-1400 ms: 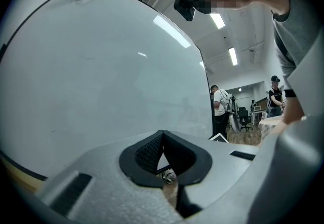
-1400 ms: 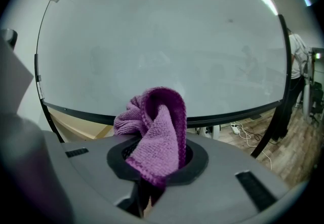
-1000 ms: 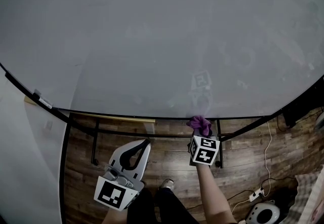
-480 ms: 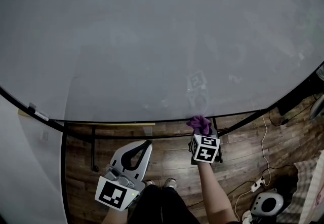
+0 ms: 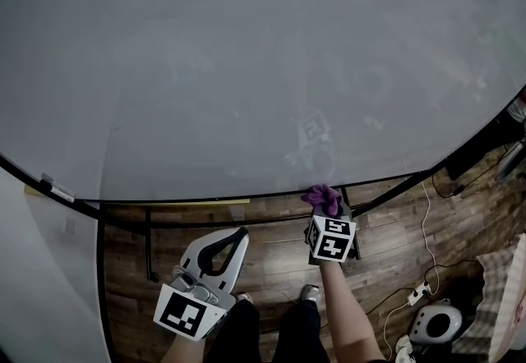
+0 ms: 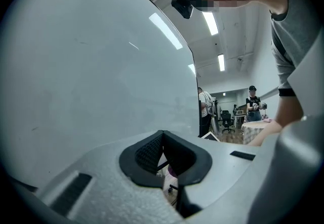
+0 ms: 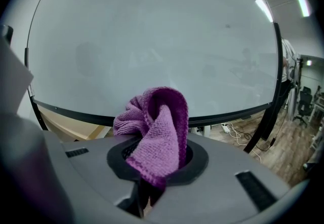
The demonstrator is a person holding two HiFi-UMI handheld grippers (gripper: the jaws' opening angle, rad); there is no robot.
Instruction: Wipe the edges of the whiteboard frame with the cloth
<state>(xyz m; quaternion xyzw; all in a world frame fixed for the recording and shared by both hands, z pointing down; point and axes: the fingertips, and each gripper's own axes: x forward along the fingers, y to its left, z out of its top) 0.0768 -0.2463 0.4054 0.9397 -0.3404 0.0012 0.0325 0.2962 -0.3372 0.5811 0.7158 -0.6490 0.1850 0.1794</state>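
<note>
Two grippers in view. Right gripper (image 5: 326, 209): fingers clamped on bunched purple cloth (image 5: 323, 197). Cloth sits at lower edge of whiteboard frame (image 5: 205, 199), right of its middle, seems touching. Left gripper (image 5: 237, 232): fingers closed tip to tip, nothing between, held near person, apart from board. Progress, by judgement: lower edge being wiped. No trace shows which stretches are done. Side and top edges probably left.

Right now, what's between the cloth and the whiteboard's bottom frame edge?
Nothing shows there: in the head view the cloth in the right gripper overlaps the bottom frame edge.
</note>
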